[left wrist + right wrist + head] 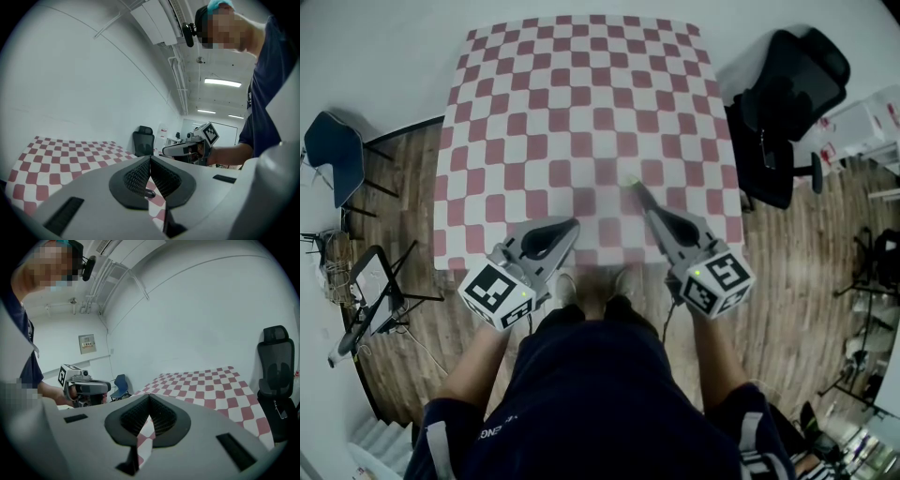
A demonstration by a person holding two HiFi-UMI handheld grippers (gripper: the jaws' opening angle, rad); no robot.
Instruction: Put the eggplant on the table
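Nearest the head camera, the person's dark shirt (581, 394) is filling the bottom of the frame, and two bare forearms (478, 370) are reaching forward from it. I am counting two tools: the left hand-held gripper (573, 224) and the right hand-held gripper (632, 185). Each is carrying one marker cube (497, 295), so two cubes in all. Both are pointing out over the near edge of one surface (581, 94), which is wearing a red-and-white checked cloth.

Each gripper's own view is showing its ribbed pads meeting at the tip. Both pairs of jaws are sitting together with nothing clamped between them. I cannot tell where the eggplant is, because no view is showing it.

Chairs are coming to two: one black office chair (792, 103) beside the surface's right edge and one blue chair (336, 155) well off to the left.

Only the head view is giving me the wooden floor (787, 281) and the two shoes (567, 286) tucked under the near edge. Only the left gripper view is showing the ceiling lights (222, 83), along with the other gripper side-on in the person's hand. Only the right gripper view is showing a small wall panel (86, 344), and it is catching both chairs at once.
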